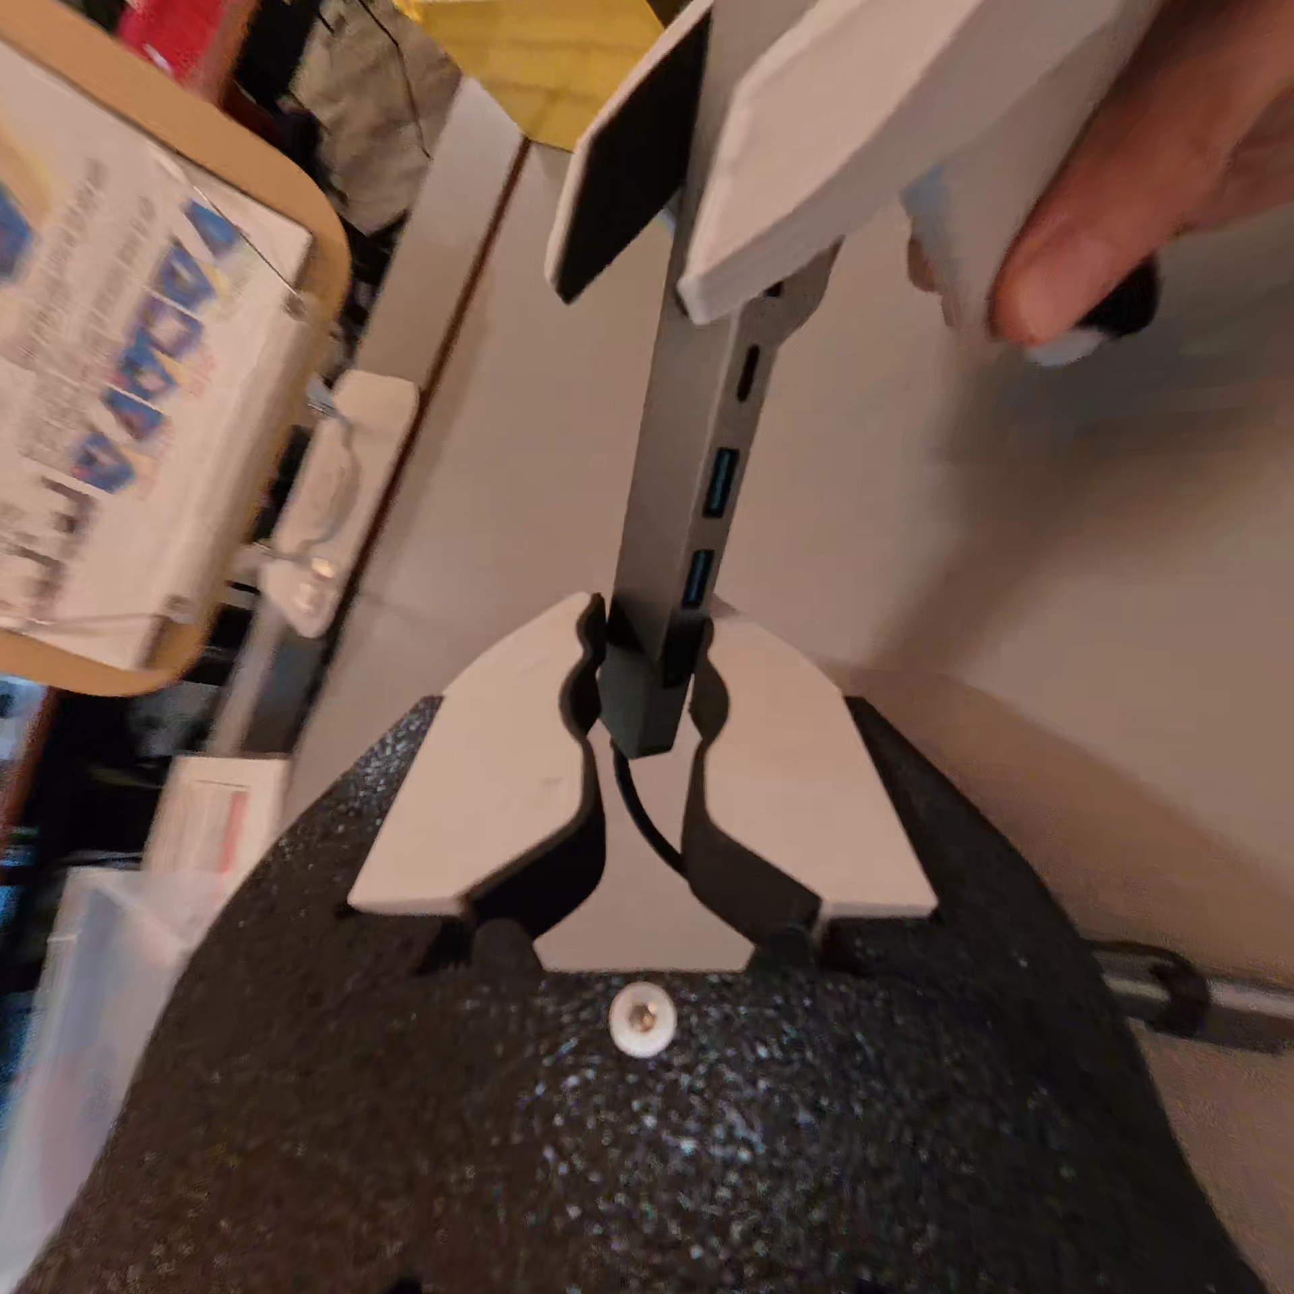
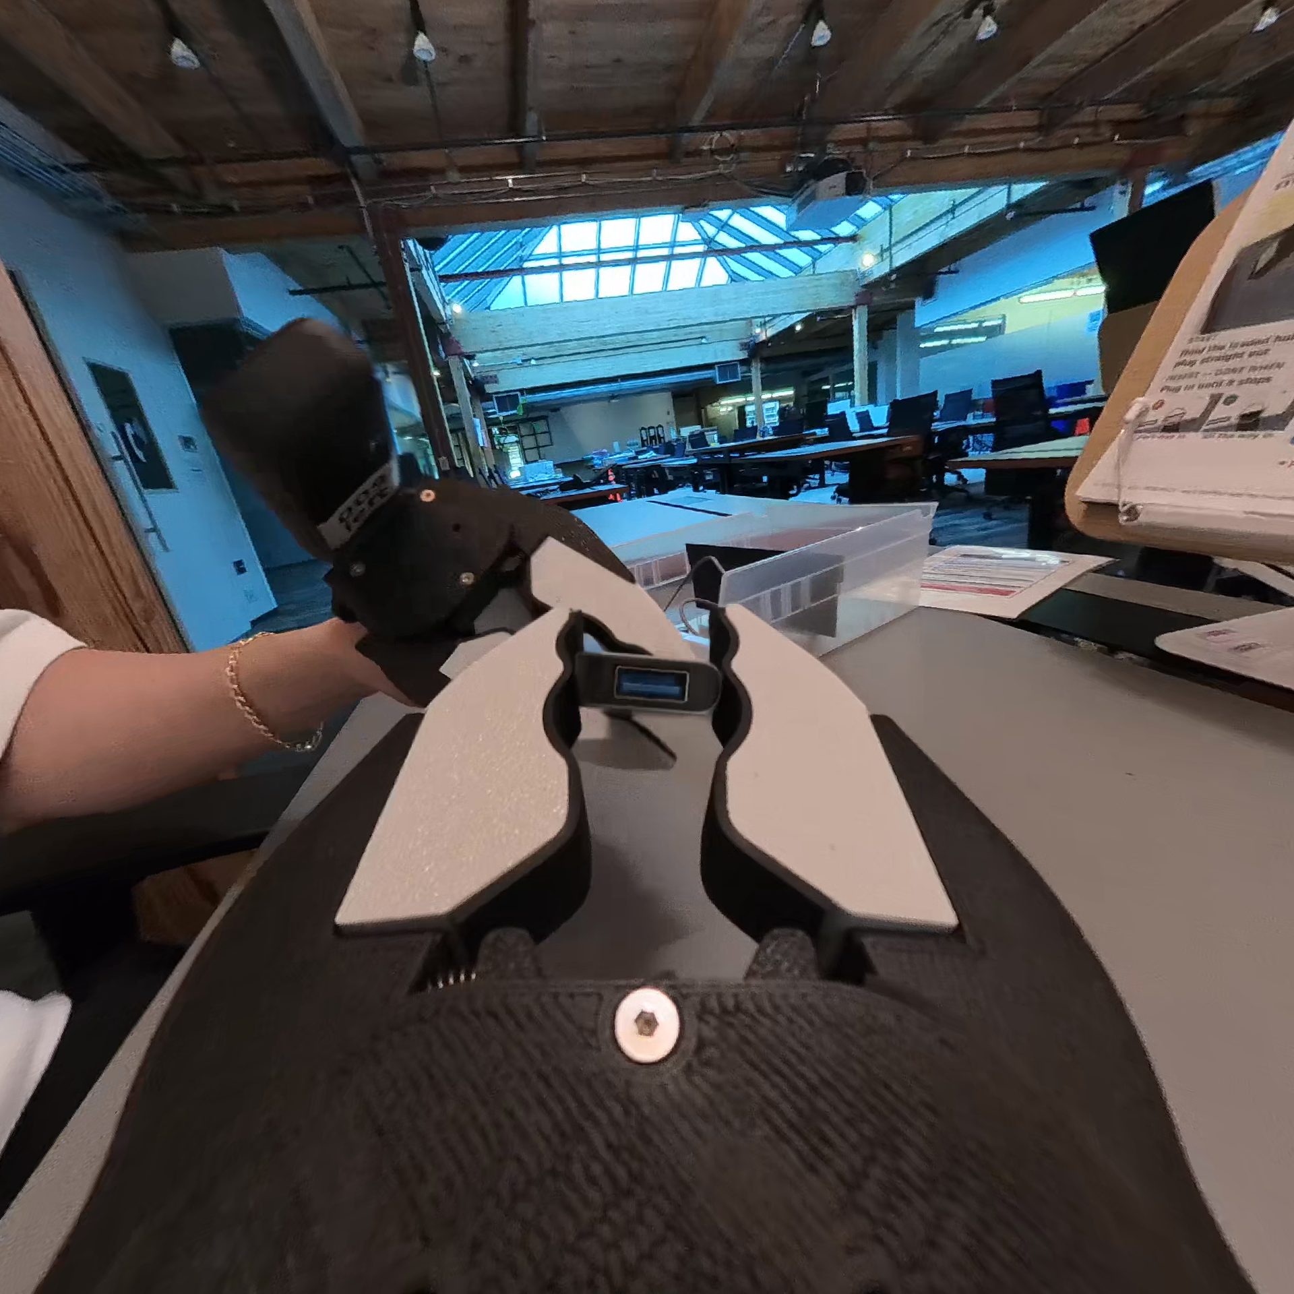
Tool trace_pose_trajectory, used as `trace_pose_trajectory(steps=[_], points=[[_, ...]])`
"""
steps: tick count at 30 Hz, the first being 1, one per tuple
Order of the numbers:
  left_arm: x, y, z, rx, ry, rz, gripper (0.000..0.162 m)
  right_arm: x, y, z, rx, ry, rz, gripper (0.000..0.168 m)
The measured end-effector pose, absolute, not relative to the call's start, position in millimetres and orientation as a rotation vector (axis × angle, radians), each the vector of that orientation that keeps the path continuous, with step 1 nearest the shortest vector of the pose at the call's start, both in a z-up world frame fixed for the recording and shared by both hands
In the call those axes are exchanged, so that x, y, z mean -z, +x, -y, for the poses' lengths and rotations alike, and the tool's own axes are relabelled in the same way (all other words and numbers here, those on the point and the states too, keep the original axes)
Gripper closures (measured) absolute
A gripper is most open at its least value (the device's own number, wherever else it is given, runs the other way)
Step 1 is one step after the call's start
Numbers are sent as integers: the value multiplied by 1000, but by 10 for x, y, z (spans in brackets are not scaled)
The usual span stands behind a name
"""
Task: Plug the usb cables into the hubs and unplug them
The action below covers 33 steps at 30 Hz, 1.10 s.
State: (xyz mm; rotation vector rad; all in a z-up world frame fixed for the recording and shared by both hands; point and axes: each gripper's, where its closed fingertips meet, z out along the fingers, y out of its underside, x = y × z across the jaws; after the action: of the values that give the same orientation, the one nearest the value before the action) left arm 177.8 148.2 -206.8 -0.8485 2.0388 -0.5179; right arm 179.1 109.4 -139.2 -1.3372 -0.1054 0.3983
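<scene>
L gripper (image 1: 648,672) pinches grey USB hub (image 1: 690,490) by its cable end, above grey tabletop (image 2: 1050,805). R gripper (image 2: 648,683) spread round hub's far end. Open-plan office w/ timber ceiling (image 2: 630,84), skylight (image 2: 630,262).

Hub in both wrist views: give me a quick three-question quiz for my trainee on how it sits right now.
1. What clamps the hub at its cable end?
A. the left gripper
B. a bare hand
C. nothing
2. True or false: a plug sits in one of the blue side ports.
3. Fill in: in the right wrist view, the end port facing the camera is coloured ____.

Key: 1 A. 2 false, both side ports are empty. 3 blue.
</scene>
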Motion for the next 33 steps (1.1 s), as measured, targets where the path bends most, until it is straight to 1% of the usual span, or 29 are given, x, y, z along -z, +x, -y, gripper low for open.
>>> trace_pose_trajectory(steps=[3,7,11,16,19,23,26,27,29,33], points=[[1840,1784,-1620,276,-619,-1953,149,1477,1824,-1127,-491,-1407,59,133],[1565,1757,-1696,2,-283,-1908,152,1520,1748,-1160,-598,-1441,47,133],[1331,1754,-1685,-76,-72,-1916,152,1636,1529,-1193,-596,-1546,167,130],[1140,1777,-1640,-156,193,-1907,152,1660,1278,-1162,-714,-1563,261,117],[1124,1773,-1682,-239,295,-1903,152,1579,1327,-1136,-801,-1509,201,116],[1212,1767,-1714,-324,360,-1934,152,1597,1411,-1193,-698,-1540,173,115],[1294,1769,-1713,-337,343,-1986,152,1654,1442,-1269,-549,-1590,180,126],[1307,1774,-1714,-339,335,-1996,152,1680,1475,-1297,-488,-1610,174,132],[1312,1788,-1717,-340,317,-2005,152,1693,1503,-1316,-419,-1619,174,133],[1289,1810,-1663,-316,324,-1990,152,1682,1504,-1334,-425,-1612,151,131]])
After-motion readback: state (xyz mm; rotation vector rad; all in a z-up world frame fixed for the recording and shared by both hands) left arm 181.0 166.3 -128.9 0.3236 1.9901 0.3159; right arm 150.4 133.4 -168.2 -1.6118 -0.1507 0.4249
